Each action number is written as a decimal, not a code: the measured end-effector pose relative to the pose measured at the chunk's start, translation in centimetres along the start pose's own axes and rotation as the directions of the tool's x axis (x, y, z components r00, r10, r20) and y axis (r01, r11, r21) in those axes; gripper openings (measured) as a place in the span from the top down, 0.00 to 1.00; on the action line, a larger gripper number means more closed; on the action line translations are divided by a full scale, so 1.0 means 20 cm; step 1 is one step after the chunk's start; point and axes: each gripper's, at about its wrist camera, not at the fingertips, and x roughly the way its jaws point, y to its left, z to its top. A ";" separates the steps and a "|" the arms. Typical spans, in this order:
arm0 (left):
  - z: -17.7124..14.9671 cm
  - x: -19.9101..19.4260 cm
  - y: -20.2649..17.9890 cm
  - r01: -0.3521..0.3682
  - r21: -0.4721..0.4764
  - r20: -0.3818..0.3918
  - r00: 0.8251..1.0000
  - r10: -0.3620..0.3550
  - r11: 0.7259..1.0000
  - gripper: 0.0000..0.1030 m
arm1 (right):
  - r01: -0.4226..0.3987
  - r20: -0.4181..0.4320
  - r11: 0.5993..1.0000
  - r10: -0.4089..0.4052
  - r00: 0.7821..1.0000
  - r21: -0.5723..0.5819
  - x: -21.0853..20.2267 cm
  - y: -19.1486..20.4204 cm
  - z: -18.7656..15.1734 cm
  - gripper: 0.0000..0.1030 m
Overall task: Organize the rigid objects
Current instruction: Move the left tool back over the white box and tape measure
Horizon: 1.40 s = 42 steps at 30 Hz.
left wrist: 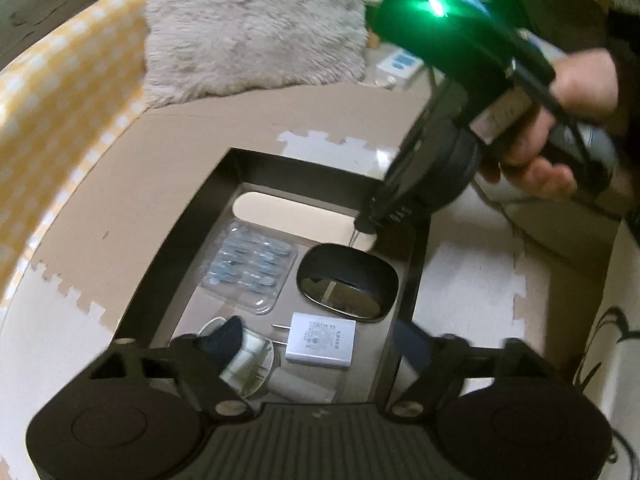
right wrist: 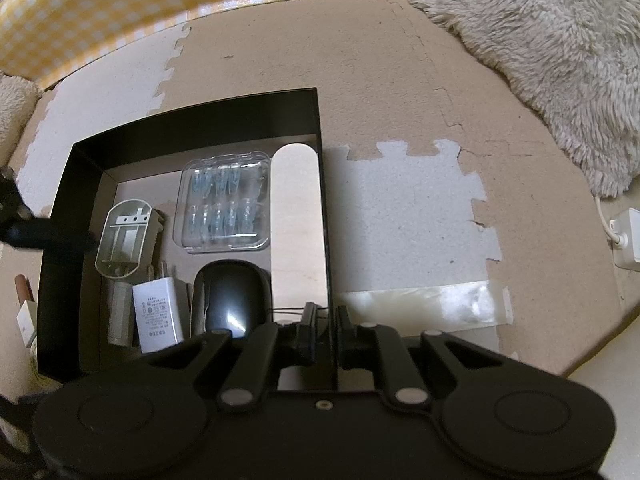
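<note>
Resting on a floor of beige and white foam puzzle mats (right wrist: 400,80), a shallow black box (right wrist: 200,120) holds the collected items. In the right wrist view a long pale rounded case (right wrist: 298,216) lies along the box's right wall, a clear blister pack (right wrist: 224,204) of small blue pieces sits just left of it toward the far end, a black computer mouse (right wrist: 230,296) lies near of the pack, a white plug charger (right wrist: 158,312) stands just left of the mouse, and a clear oval holder (right wrist: 124,236) lies toward the left wall. The right hand-held gripper (right wrist: 324,320) is pinched narrow on the right wall of the box, one finger inside and one outside the thin black edge, near the box's near right corner. In the left wrist view the left hand-held gripper (left wrist: 316,344) has its jaws spread wide over the near end of the box, with nothing pressed between them; its left fingertip (left wrist: 224,336) sits over the clear oval holder (left wrist: 248,364) and the white plug charger (left wrist: 320,344) lies between the fingers. That view also shows the other device with a green light, gripped by a person's hand (left wrist: 560,120). A fluffy cream rug (right wrist: 540,60) lies at the far right, and a yellow checked fabric (right wrist: 140,8) runs along the far edge.
</note>
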 end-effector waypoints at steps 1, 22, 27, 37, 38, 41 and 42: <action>0.00 -0.02 0.01 0.002 -0.014 0.008 1.000 -0.002 1.000 0.09 | -0.001 0.000 1.000 0.001 1.000 0.001 0.00 0.00 0.00 0.89; -0.06 -0.33 -0.07 -0.097 -0.211 0.099 0.988 0.120 0.973 0.00 | 0.001 0.000 1.000 -0.001 1.000 -0.002 0.00 -0.01 0.00 0.89; -0.08 -0.45 -0.06 -0.121 -0.325 0.157 0.971 0.180 0.938 0.00 | 0.002 0.001 1.000 -0.002 1.000 -0.004 0.00 -0.01 0.00 0.89; -0.23 -0.64 0.03 -0.213 -0.527 0.190 0.914 0.358 0.823 0.00 | 0.003 0.001 1.000 -0.003 1.000 -0.004 0.00 -0.01 0.00 0.89; -0.25 -0.65 0.04 -0.220 -0.542 0.186 0.910 0.371 0.811 0.00 | 0.003 0.001 1.000 -0.003 1.000 -0.005 0.00 -0.01 0.00 0.89; -0.34 -0.67 0.09 -0.241 -0.594 0.164 0.898 0.409 0.768 0.00 | 0.004 0.001 1.000 -0.004 1.000 -0.007 0.00 -0.01 0.00 0.89; -0.37 -0.67 0.10 -0.251 -0.608 0.152 0.894 0.421 0.753 0.00 | 0.005 0.001 1.000 -0.005 1.000 -0.007 0.00 0.00 -0.01 0.89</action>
